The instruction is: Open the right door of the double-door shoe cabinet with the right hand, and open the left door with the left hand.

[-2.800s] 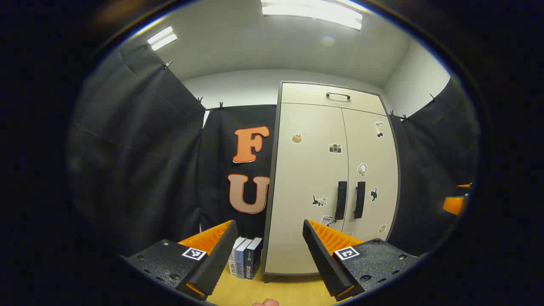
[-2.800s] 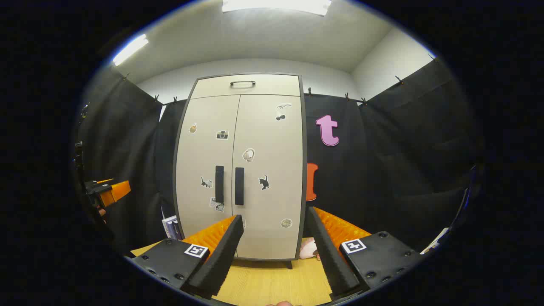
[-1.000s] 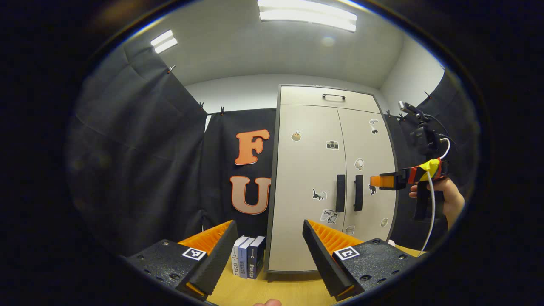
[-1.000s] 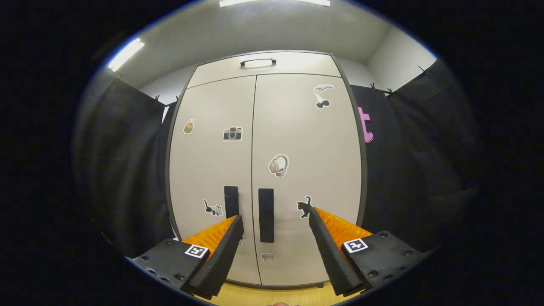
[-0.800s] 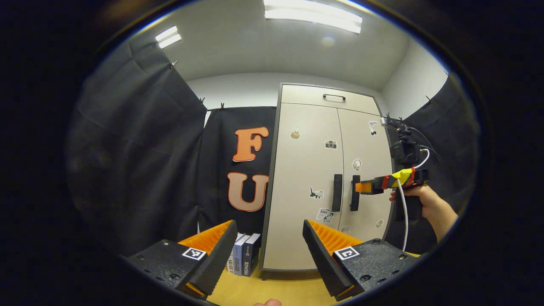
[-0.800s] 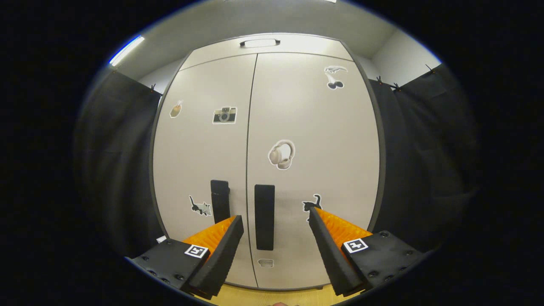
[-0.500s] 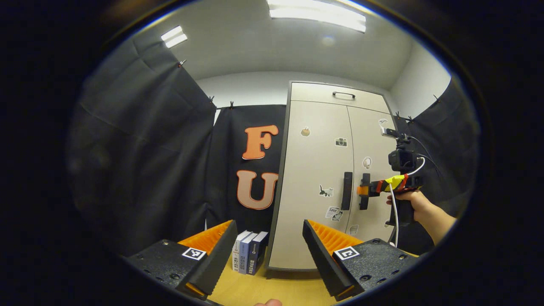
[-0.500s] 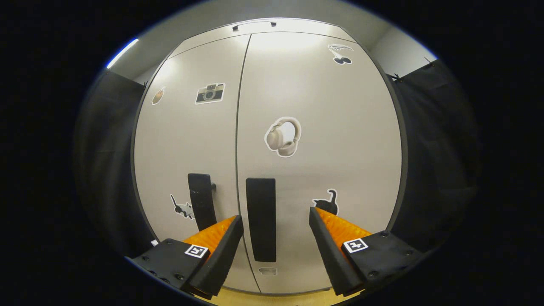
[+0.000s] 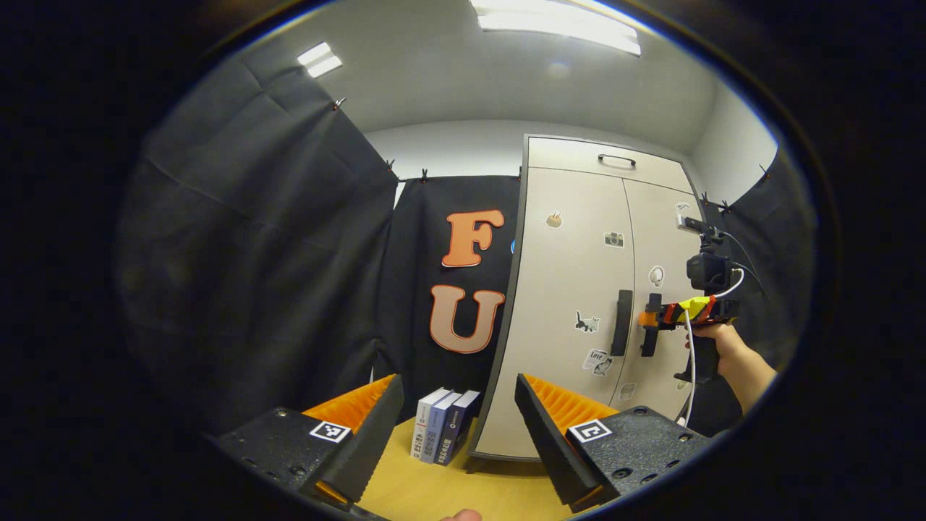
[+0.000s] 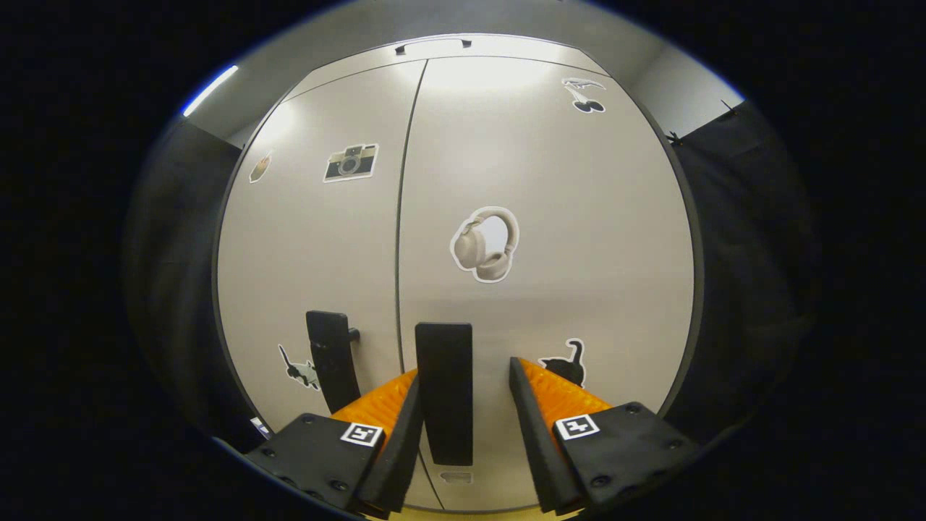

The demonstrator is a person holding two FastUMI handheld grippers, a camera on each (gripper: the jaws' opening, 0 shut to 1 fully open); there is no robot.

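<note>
The right tongs (image 10: 459,405) straddled the right door's handle (image 10: 443,391), narrowed but not yet clamped (left tongs (image 9: 456,434) wide, well back); next, squeeze and pull.

We cannot tell whether the right gripper (image 10: 463,405) presses the right door's handle (image 10: 444,391), since its fingers (image 10: 396,441) cover the handle's edges. In the left gripper view, the hand (image 9: 712,336) is cut off past the forearm, and the sticker (image 9: 597,359) is too small for us to make out.
</note>
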